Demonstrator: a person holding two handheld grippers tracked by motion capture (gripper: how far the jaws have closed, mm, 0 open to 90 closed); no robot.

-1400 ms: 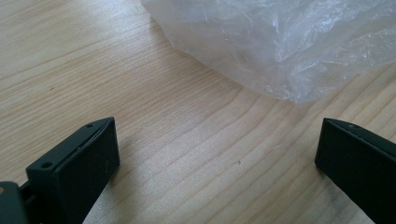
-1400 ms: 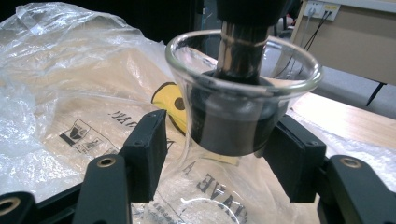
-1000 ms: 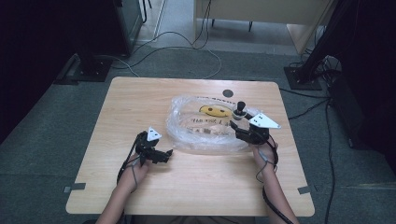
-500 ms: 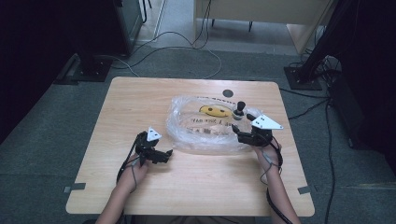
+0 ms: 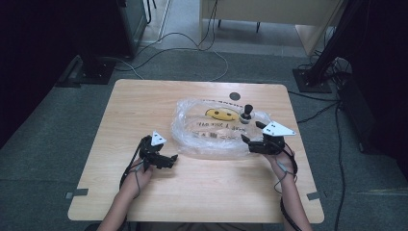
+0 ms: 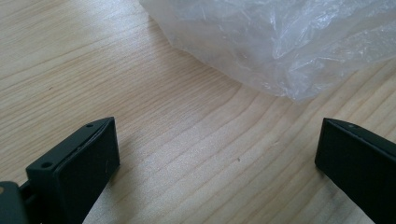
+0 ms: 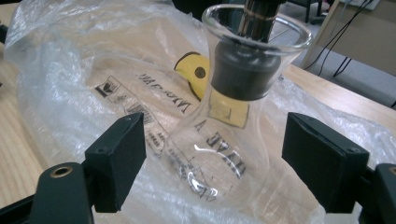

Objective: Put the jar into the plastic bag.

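Since a second ago the right gripper [image 5: 251, 138] has drawn slightly back from the glass flask [image 7: 233, 116], its jaws just opening, now released with the flask standing between them untouched. That flask sits at four o'clock on the clear plastic bag [image 5: 211, 130], mid-table, dark stopper [image 5: 247, 111] in its neck. I judge it light, rigid, slick and breakable; grip the narrow waist. Print on the bag reads "HAVE A", beside a yellow smiley [image 5: 222, 114]. Left gripper [image 5: 168, 159] rests open, empty.
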